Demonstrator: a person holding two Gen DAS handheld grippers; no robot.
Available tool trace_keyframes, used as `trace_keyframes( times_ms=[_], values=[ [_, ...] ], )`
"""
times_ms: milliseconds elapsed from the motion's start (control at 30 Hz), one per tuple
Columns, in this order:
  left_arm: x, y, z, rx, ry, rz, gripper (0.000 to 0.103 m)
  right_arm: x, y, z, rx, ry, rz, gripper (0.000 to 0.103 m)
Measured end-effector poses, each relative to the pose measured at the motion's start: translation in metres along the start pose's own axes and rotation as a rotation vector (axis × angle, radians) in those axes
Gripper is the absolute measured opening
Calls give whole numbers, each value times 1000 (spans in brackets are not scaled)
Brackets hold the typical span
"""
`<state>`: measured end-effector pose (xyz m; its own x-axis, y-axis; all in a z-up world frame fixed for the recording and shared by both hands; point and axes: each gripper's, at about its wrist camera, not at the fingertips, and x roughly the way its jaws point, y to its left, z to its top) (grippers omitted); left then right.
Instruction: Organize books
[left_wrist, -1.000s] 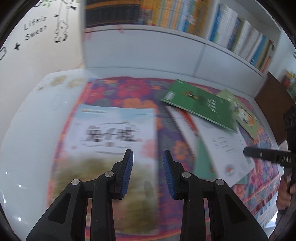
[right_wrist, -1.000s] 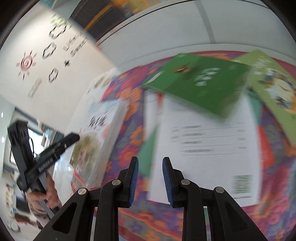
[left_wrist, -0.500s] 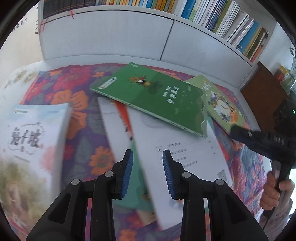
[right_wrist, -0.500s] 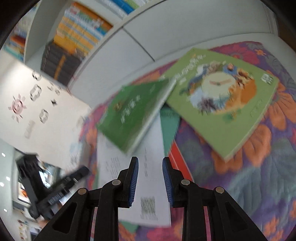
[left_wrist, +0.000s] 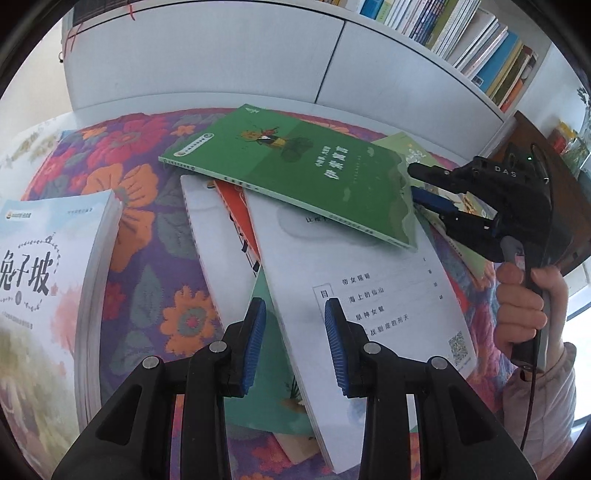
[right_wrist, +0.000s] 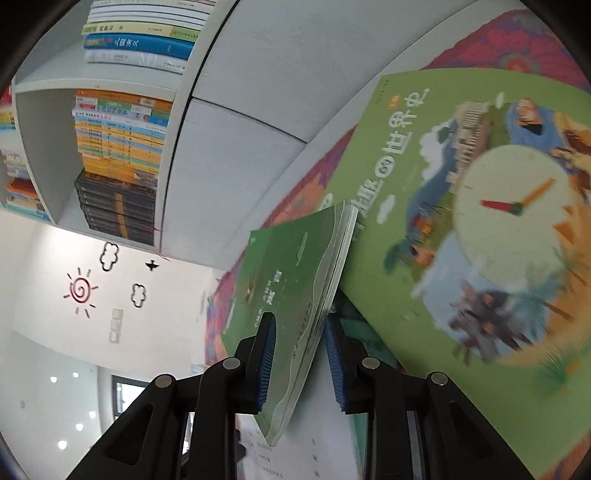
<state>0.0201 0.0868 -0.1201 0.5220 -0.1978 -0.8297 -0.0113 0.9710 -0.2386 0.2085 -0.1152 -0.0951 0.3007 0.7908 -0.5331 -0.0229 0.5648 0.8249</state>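
Books are piled loose on the floral cloth (left_wrist: 133, 192) covering the bench, just below the white shelf unit (left_wrist: 207, 55). Your right tongs (right_wrist: 300, 360) have the dark green book (left_wrist: 291, 166) edge between the pads, not clamped yet as far as I can see; that book lies on a white book (left_wrist: 354, 280) beside the light green clock book (right_wrist: 480, 221). Your left tongs (left_wrist: 295, 343) hover narrowly parted over the white book, holding nothing.

Dark green book (left_wrist: 295, 166), white book (left_wrist: 369, 295), purple floral cloth (left_wrist: 147, 221) (orange and red blooms), blue-padded fingers (left_wrist: 255, 343).
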Motion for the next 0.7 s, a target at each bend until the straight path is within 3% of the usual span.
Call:
trace_keyframes(
  times_ms=[133,267,400,500,600,700],
  values=[
    [0,1,0,5,7,-5,31,6,0,-2,-4,11,-4,20],
    [0,1,0,0,9,-11,31,10,4,-5,20,37,-25,23],
    [0,1,1,0,15,-21,31,14,-7,2,84,43,32,23],
    [0,2,0,-5,19,-31,31,15,-5,2,85,41,28,23],
    [1,2,1,-8,20,-35,31,15,-2,-1,64,19,-14,9],
    [1,3,1,-16,23,-40,31,13,-3,-6,72,-12,-32,7]
  ],
)
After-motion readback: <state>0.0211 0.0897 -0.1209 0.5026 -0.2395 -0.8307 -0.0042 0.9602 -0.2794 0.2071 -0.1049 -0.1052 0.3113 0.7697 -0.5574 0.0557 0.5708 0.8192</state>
